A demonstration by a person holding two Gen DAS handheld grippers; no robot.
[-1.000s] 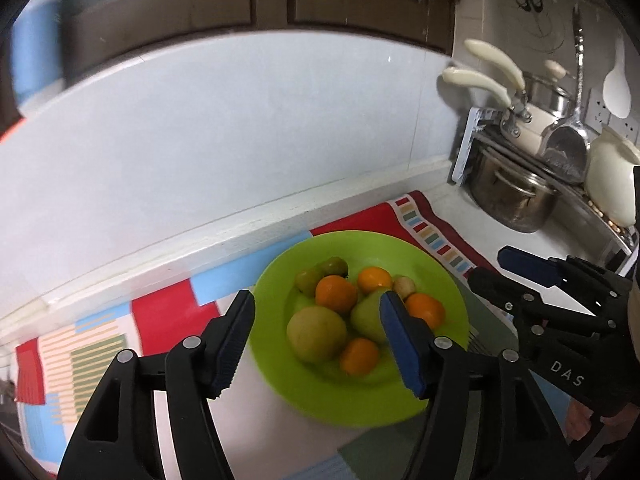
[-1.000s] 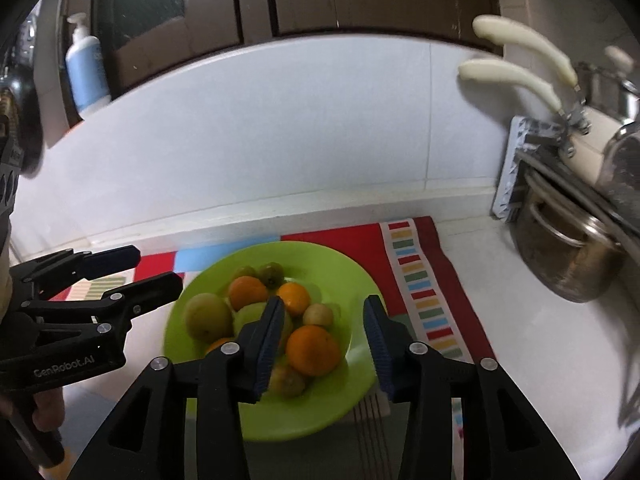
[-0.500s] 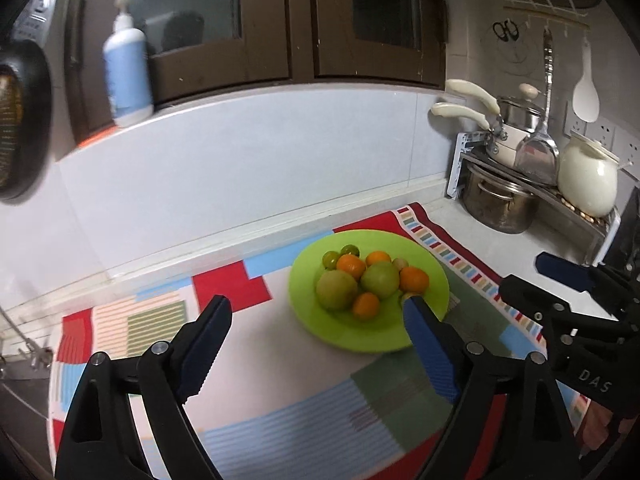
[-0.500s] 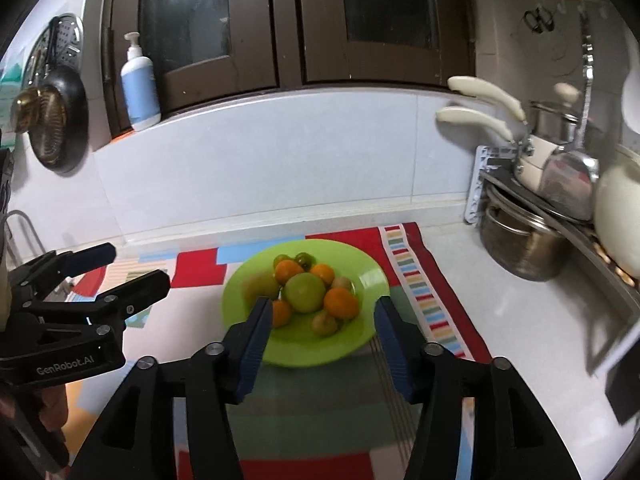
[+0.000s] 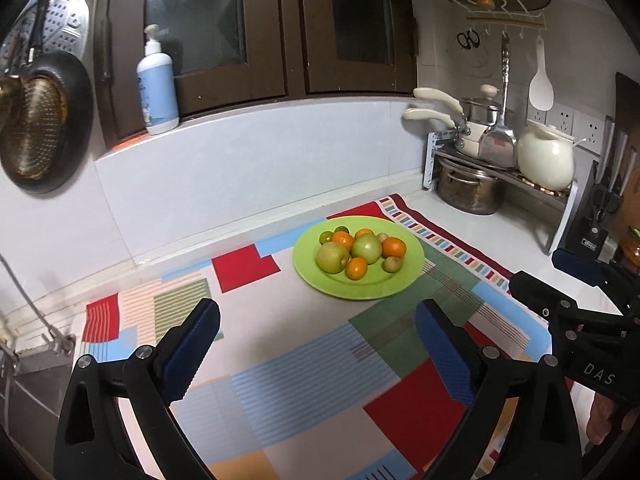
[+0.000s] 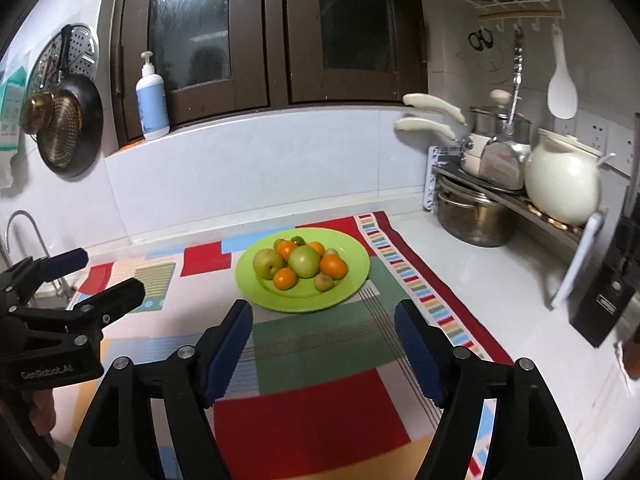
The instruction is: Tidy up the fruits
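Observation:
A lime-green plate (image 5: 412, 258) (image 6: 356, 264) sits on a patchwork mat toward the back wall. On it lies a heap of fruit: two large green apples (image 5: 331, 257) (image 6: 267, 263), several oranges (image 5: 393, 247) (image 6: 333, 266) and small greenish fruits (image 5: 392, 264) (image 6: 323, 281). My left gripper (image 5: 318, 320) hangs well in front of the plate, its jaws opening wide with nothing between them. My right gripper (image 6: 323, 316) is also back from the plate, jaws opening, with only the mat showing between the blue pads. Each gripper shows at the edge of the other's view.
A colourful mat (image 5: 304, 384) (image 6: 312, 412) covers the counter. At the right stand a pot rack with a steel pot (image 5: 470, 192) (image 6: 476, 216), a white jar (image 5: 546, 156) (image 6: 562, 184) and a knife block (image 5: 596, 216). A soap bottle (image 5: 157, 88) stands on the ledge; a sink tap (image 6: 24, 236) is at left.
Both grippers have drawn back and up from over the plate, which now looks smaller and farther. Both pairs of jaws have spread wider. The fruit has not moved.

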